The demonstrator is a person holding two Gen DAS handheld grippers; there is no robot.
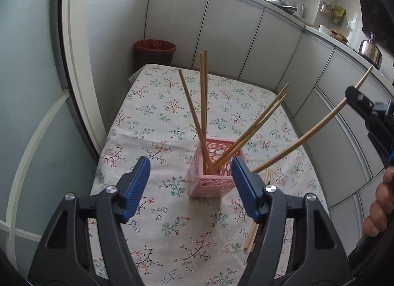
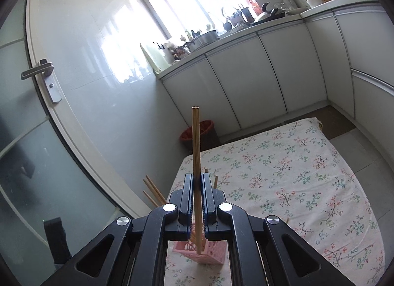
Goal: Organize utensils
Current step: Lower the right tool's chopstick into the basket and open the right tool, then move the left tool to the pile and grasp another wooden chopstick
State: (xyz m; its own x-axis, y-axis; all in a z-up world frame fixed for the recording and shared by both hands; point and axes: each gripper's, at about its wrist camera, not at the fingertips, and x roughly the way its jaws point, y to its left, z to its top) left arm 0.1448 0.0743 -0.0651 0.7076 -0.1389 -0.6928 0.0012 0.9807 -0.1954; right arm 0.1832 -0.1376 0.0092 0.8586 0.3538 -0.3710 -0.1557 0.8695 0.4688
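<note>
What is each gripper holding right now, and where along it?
The right gripper is shut on one chopstick, pinched toward its upper part, with the lower tip over the pink holder. The left gripper is open and holds nothing.

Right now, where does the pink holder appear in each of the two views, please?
Left wrist view: the pink holder stands at centre, on the floral cloth, between the open left gripper fingers.
Right wrist view: the holder is at bottom centre, partly hidden behind the right gripper, which grips a chopstick.
Shared landmark: the red bin beyond the table.
</note>
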